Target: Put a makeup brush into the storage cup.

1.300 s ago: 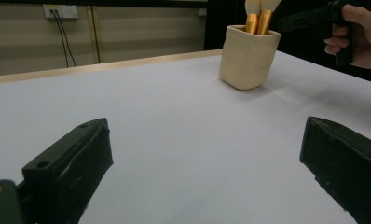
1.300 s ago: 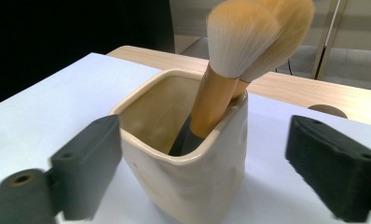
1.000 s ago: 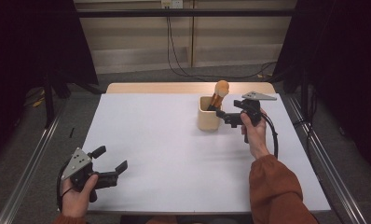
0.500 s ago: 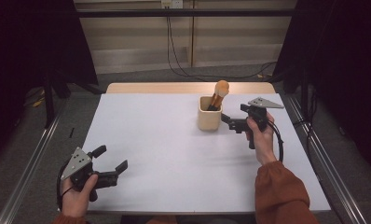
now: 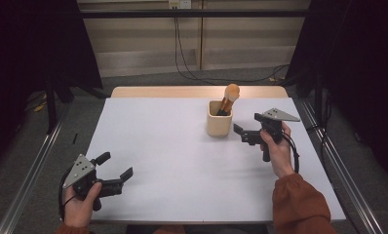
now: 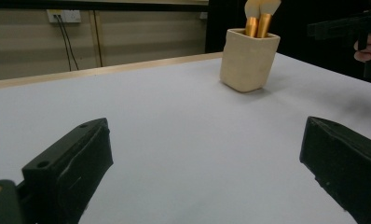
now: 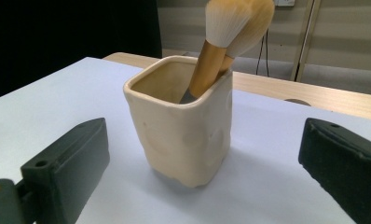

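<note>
A cream square cup (image 5: 218,126) stands on the white table (image 5: 182,165), right of centre toward the back. Two make-up brushes (image 5: 229,95) with golden handles lean in it, bristles up. My right gripper (image 5: 240,134) is open just right of the cup, a short gap away, with nothing in it. In the right gripper view the cup (image 7: 183,130) and brushes (image 7: 228,28) stand ahead between the spread jaws. My left gripper (image 5: 116,165) rests open and empty near the front left corner. From it the cup (image 6: 248,58) looks far off.
A wooden strip (image 5: 192,91) edges the table's far side. Metal rails (image 5: 31,175) run along the floor on both sides. Cables (image 5: 187,53) hang down the back wall. Bare white table lies between the two grippers.
My right gripper has drawn back from the cup, a little toward the person. The brushes stay in the cup. The left gripper has not moved.
</note>
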